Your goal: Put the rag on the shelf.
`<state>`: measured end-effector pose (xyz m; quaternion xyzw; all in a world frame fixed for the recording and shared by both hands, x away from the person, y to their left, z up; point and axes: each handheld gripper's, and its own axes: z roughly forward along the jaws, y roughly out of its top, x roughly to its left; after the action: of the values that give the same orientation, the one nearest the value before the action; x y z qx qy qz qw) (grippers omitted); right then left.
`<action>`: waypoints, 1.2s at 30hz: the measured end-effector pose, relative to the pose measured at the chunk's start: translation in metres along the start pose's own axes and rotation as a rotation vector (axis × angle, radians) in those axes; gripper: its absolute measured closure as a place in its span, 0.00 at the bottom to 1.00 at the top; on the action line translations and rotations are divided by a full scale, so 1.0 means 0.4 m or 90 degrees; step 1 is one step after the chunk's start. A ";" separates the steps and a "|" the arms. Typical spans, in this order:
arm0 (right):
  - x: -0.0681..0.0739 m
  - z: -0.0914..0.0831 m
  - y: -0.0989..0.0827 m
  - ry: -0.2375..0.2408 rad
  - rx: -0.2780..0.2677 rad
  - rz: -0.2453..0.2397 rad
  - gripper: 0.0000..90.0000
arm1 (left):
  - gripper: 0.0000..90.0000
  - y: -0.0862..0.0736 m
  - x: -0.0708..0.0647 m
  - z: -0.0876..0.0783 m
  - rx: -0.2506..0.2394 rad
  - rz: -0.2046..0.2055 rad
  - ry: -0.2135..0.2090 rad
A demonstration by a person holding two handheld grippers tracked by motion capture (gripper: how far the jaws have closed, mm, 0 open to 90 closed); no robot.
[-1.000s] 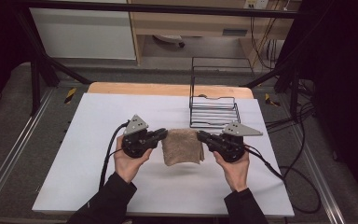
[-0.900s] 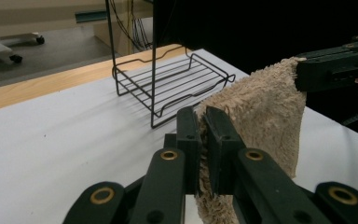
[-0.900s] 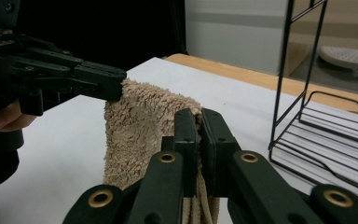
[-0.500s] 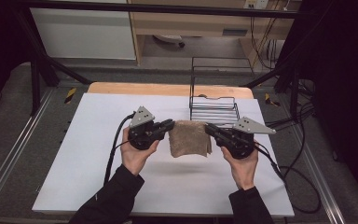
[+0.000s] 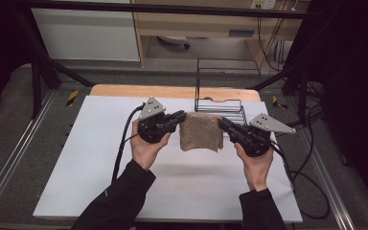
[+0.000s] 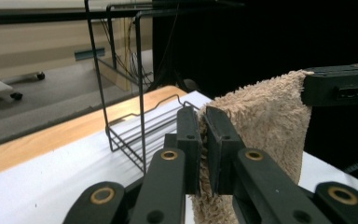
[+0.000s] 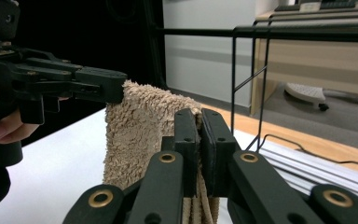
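Together, your two grippers hold one folded tan towel [image 5: 201, 132] in the air, just in front of the single wire basket [image 5: 219, 103]. Your left gripper [image 5: 178, 117] pinches its left top corner, jaws pressed onto the cloth; your right gripper [image 5: 223, 123] pinches the right top corner likewise. How many layers the towel's folds have is hard to make out. Since a second ago, towel and both hands have risen towards the basket.
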<state>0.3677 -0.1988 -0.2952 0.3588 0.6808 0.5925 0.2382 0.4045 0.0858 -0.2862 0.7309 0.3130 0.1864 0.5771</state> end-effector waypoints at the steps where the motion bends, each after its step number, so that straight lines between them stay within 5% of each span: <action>1: -0.002 -0.002 0.004 -0.002 -0.003 0.000 0.96 | 0.94 0.005 -0.001 0.002 -0.004 -0.001 -0.001; 15: -0.026 -0.026 0.059 -0.038 -0.032 -0.022 0.96 | 0.94 0.064 -0.018 0.035 -0.031 0.020 -0.002; 36: -0.065 -0.037 0.128 -0.070 -0.080 -0.034 0.96 | 0.94 0.139 -0.019 0.091 -0.080 0.018 -0.002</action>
<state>0.3836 -0.2263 -0.2451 0.3570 0.6374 0.6070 0.3128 0.4355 0.0466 -0.2420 0.6980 0.2895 0.2126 0.6195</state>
